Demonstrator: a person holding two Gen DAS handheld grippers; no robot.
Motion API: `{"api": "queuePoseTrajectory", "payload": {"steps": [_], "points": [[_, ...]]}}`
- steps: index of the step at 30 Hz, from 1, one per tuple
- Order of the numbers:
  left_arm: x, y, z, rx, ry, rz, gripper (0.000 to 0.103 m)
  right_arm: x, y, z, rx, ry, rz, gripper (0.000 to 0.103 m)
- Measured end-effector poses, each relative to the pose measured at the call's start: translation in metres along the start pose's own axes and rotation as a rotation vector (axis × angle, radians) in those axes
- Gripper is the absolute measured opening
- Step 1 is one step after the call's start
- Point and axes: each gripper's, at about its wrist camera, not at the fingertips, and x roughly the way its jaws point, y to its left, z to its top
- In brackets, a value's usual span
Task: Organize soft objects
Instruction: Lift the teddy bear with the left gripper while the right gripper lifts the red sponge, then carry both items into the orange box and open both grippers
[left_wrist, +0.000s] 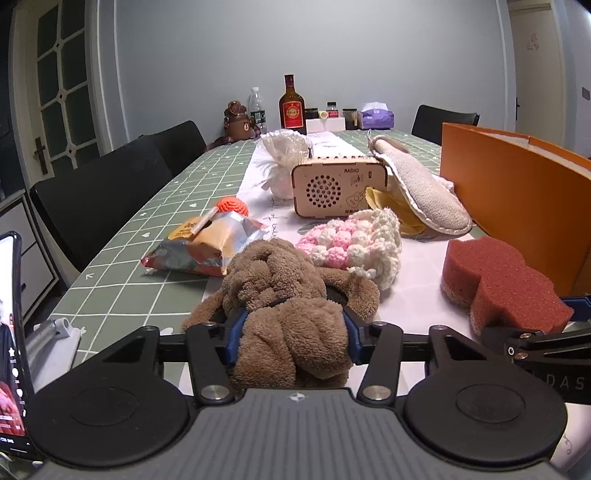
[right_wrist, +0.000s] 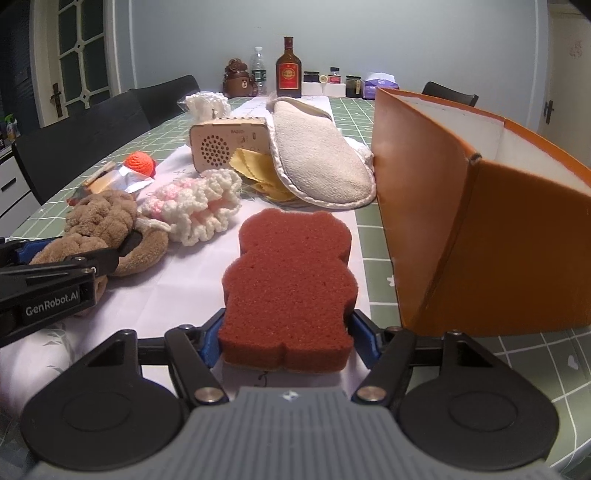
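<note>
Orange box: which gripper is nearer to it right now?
Right. The right gripper sits at the red sponge, just beside the orange box. The left gripper is farther off, around the brown plush toy, beyond the sponge.

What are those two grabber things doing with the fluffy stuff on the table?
A person holds a grabber in each hand and is tidying soft things. The left gripper is squeezing a brown fuzzy towel toy. The right gripper is clamped on the near end of a red bear-shaped sponge, which lies on the table. An open orange box stands just right of the sponge. Nothing can be seen inside it yet.
</note>
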Motion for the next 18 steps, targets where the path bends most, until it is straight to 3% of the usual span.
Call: {"api": "queuePoseTrajectory", "payload": {"steps": [10, 18], "points": [[-0.04, 0.004, 0.022, -0.018, -0.044, -0.062, 0.056, -0.032, 0.009, 0.019, -0.085, -0.075, 0.055, 0.068], [-0.056, 0.002, 0.05, -0.046, -0.069, -0.112, 0.056, -0.058, 0.003, 0.054, -0.189, -0.126, 0.09, 0.068]]}}
